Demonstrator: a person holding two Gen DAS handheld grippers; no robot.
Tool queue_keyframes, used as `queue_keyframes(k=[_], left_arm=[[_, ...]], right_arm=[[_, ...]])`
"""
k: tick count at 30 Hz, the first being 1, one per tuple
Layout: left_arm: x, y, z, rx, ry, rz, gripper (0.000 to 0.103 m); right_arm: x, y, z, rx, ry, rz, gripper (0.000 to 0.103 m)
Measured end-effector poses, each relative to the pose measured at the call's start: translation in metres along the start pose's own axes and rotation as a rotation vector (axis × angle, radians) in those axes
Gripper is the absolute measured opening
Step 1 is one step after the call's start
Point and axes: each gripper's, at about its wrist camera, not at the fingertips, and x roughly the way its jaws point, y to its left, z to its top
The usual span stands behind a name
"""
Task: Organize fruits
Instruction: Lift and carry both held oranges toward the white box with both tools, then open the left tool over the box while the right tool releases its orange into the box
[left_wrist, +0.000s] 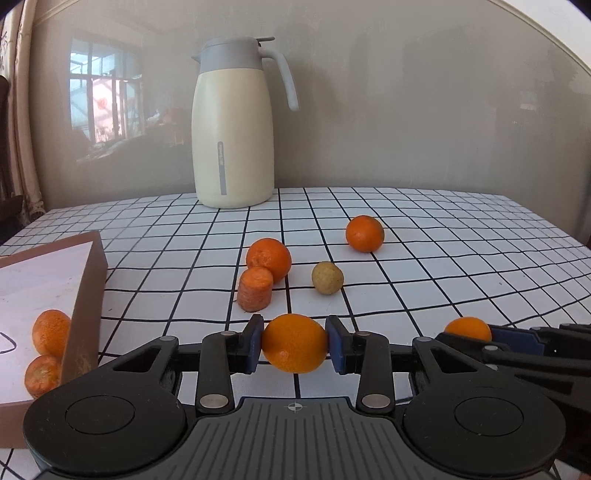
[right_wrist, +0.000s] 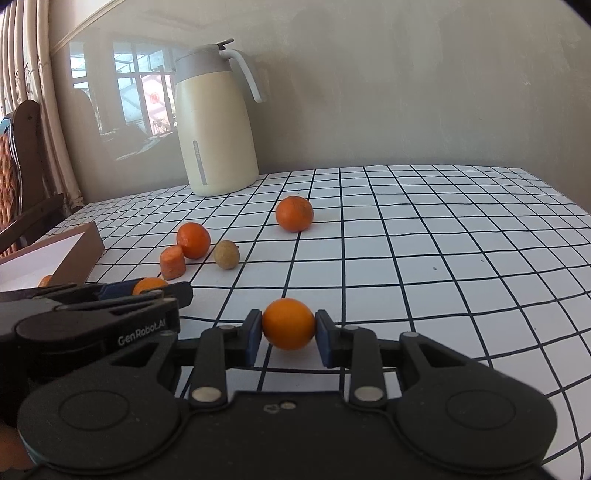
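Both claws are loaded at once here. The left claw (left_wrist: 294, 344) is pinching an orange (left_wrist: 294, 343) square between its blue pads (left_wrist: 255, 345), low centre in its own view, and the right claw (right_wrist: 288, 329) is pinching a second orange (right_wrist: 288, 324) the same way, pads on opposite sides so the round fruit can't roll out. Each fruit sits right at the fingertips, seemingly just off the checked cloth (left_wrist: 443, 258). The box (left_wrist: 88, 280) at the left edge already has two orange pieces inside, so that's probably where these go. Mid-frame, still loose: two more oranges, a carrot stub (left_wrist: 255, 289) and a small brownish fruit (left_wrist: 327, 278). The jug (left_wrist: 232, 125) at the back just sits there.
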Motion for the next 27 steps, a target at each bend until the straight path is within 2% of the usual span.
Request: queue_keyframes(k=[4,9,15,22,27], left_arm=[[-0.016,0.004,-0.006,0.022,-0.007,-0.001,0.037],[-0.033,0.016,-0.009,0.0,-0.008,-0.01,0.037],[-0.065,0.036,-0.007,-0.007,-0.063,0.012,0.037],[-0.1,0.079,-0.005,-0.055,-0.117,0.085,0.037],[-0.119,0.112,-0.008,-0.092,-0.146,0.148,0.037]], right_arm=[[-0.006,0.004,0.001,-0.005,-0.007,0.018,0.022],[-0.016,0.013,0.001,-0.019,-0.013,0.049,0.022],[-0.034,0.033,0.013,-0.044,-0.076,0.102,0.022],[-0.043,0.072,0.024,-0.079,-0.146,0.203,0.022],[-0.043,0.106,0.024,-0.113,-0.164,0.279,0.022]])
